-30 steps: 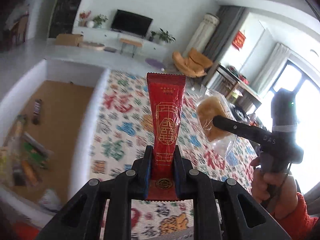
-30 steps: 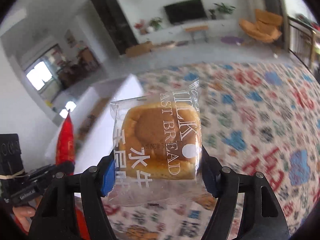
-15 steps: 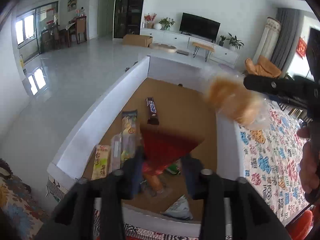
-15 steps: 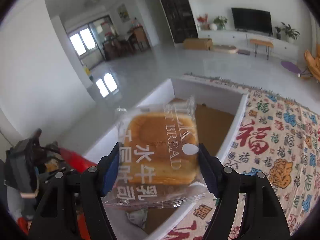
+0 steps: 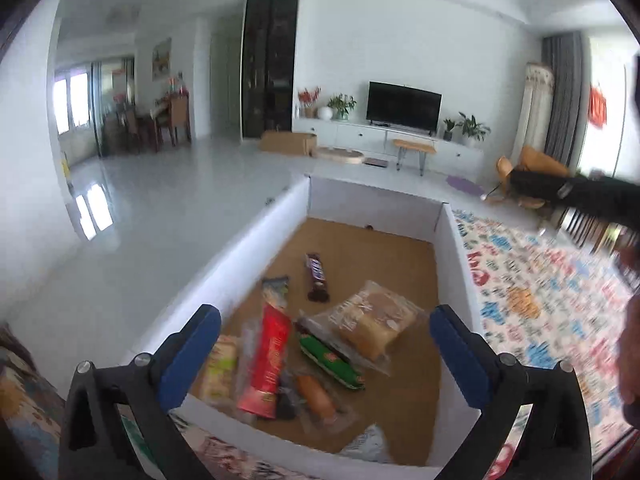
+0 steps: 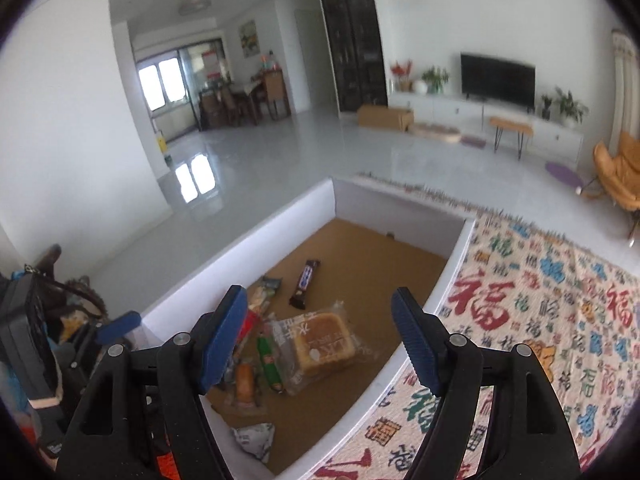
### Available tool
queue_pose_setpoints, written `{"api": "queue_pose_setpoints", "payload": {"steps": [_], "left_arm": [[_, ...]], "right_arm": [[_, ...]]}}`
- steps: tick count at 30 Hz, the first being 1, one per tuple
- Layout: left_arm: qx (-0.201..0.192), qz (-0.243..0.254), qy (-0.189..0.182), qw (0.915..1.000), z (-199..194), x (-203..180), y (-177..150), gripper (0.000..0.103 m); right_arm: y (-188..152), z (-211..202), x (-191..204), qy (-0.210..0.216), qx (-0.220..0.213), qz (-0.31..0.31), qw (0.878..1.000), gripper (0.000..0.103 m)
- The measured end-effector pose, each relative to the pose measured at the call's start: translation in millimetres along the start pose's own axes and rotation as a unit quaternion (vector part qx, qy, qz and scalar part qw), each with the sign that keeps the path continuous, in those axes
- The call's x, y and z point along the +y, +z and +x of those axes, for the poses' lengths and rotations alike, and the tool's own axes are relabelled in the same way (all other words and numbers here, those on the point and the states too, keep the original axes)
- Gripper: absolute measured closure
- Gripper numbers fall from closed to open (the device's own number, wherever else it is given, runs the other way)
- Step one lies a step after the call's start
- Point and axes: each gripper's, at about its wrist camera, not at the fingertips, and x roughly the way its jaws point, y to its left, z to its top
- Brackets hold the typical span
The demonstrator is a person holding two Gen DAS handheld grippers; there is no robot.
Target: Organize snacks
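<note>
The left gripper (image 5: pixel 324 344) hangs over the box (image 5: pixel 256 240), jaws opening with nothing between them; the right gripper (image 6: pixel 320 336) is likewise released. The red pack (image 5: pixel 266 364) and the bread (image 5: pixel 372 324) lie inside the box, near its front wall. Best to lift both grippers straight clear of the box without brushing its walls.

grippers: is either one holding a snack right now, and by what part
Neither. The left gripper jaws are opening with nothing between them; the right gripper is open and empty.
</note>
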Motion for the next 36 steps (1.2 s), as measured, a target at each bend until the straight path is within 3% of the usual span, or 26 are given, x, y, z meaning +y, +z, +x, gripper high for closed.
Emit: {"api": "queue_pose_setpoints", "payload": {"steps": [2,3,5,6,8,10,12,16,20,24,30,36], "left_arm": [[-0.005,0.028,0.043,0.9987,-7,-8,4,0.0],[-0.01,0.034,0.06,0.9976,-10,-11,5,0.0],[-0.013,0.031,0.073,0.9968,-15,-14,6,0.0],[-0.01,0.025,0.07,0.9972,-16,-14,6,0.0],[-0.006,0.013,0.053,0.9985,-18,-13,5,0.0],[-0.007,0.005,0.051,0.9987,-21,-11,4,0.0],[-0.015,0.005,0.056,0.9983,-24,-11,1,0.0],[-0.025,0.02,0.065,0.9973,-30,-13,-3,0.0],[0.025,0.021,0.059,0.9977,-23,-14,-8,0.0],[0.034,0.03,0.049,0.9977,-23,-21,-10,0.0],[0.038,0.018,0.035,0.9985,-32,-23,-3,0.0],[0.057,0.007,0.05,0.9971,-24,-11,-1,0.0]], "right_arm": [[-8,-28,5,-0.02,-0.071,-0.004,0.997,0.024],[-10,-40,7,-0.025,-0.101,-0.002,0.995,0.014],[-14,-54,11,-0.029,-0.13,0.007,0.991,0.011],[-15,-52,14,-0.026,-0.123,0.009,0.992,0.011],[-12,-38,14,-0.011,-0.061,0.015,0.998,0.011],[-13,-37,10,0.003,-0.056,0.024,0.998,0.012],[-18,-39,12,-0.022,-0.069,0.017,0.997,0.012],[-29,-29,23,-0.077,-0.022,-0.006,0.997,0.012],[-40,-27,20,-0.079,0.016,0.01,0.997,0.012],[-48,-24,6,-0.072,0.054,0.041,0.995,0.012],[-56,-27,6,-0.08,0.076,0.055,0.992,0.012],[-55,-27,15,-0.074,0.074,0.044,0.994,0.012]]}}
